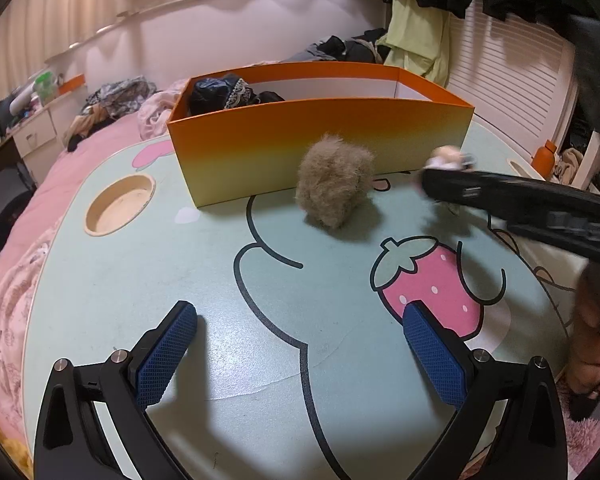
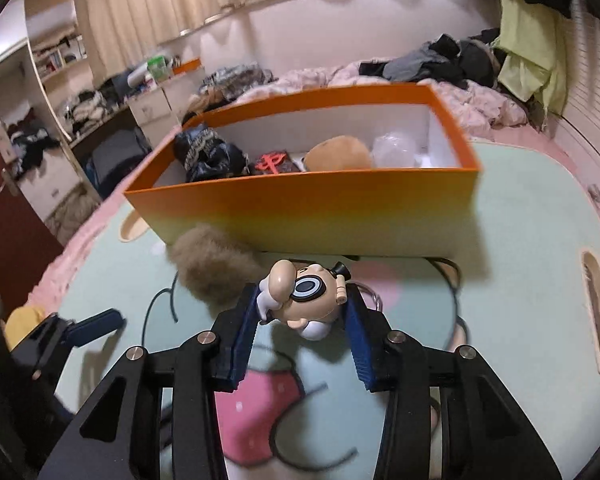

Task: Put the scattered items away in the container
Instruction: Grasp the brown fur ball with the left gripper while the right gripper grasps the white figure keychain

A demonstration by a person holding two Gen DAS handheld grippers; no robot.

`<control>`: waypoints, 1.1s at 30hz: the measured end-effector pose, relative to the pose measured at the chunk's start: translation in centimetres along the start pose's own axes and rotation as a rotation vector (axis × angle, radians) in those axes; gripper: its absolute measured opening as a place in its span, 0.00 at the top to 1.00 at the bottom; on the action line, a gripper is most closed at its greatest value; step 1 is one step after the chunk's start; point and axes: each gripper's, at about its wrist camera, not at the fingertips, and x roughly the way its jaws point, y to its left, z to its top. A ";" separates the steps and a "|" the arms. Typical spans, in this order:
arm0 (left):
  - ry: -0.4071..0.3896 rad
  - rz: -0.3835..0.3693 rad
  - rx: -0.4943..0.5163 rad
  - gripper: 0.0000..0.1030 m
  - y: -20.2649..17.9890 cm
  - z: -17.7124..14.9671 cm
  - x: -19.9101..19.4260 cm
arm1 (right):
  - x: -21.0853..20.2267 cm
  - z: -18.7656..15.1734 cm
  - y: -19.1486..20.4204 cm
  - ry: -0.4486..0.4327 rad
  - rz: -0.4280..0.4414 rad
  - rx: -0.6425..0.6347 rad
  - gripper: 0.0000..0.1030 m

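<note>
A small cartoon figurine (image 2: 304, 300) with a big head and a key ring sits between the blue pads of my right gripper (image 2: 302, 300), which is shut on it just in front of the orange box (image 2: 300, 208). In the left wrist view the figurine (image 1: 448, 158) shows blurred at the tip of the right gripper (image 1: 440, 176). A beige fluffy ball (image 1: 334, 184) lies on the table against the box's front wall, left of the figurine. My left gripper (image 1: 300, 316) hangs open over the table (image 1: 140, 280) with nothing between its fingers. The box holds a dark bag (image 2: 208, 152), a red item (image 2: 272, 162), a brown plush (image 2: 338, 154) and clear plastic (image 2: 394, 148).
The pale green table has a round cup recess (image 1: 120, 210) at the left and a handle slot (image 2: 598, 308) at the right edge. A pink bed with piled clothes (image 2: 440, 60) surrounds it. An orange bottle (image 1: 544, 156) stands at the far right.
</note>
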 end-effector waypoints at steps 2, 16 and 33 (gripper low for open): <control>0.001 0.004 -0.004 0.00 -0.2 0.1 0.0 | -1.8 -0.5 -0.5 -0.052 0.003 0.016 0.58; -0.013 -0.017 -0.092 0.00 -0.5 5.9 1.2 | -5.1 -2.5 -0.7 -0.131 0.006 0.053 0.58; -0.020 -0.077 -0.084 0.77 -0.1 5.3 2.5 | -4.8 -3.2 -2.0 -0.110 0.029 0.092 0.58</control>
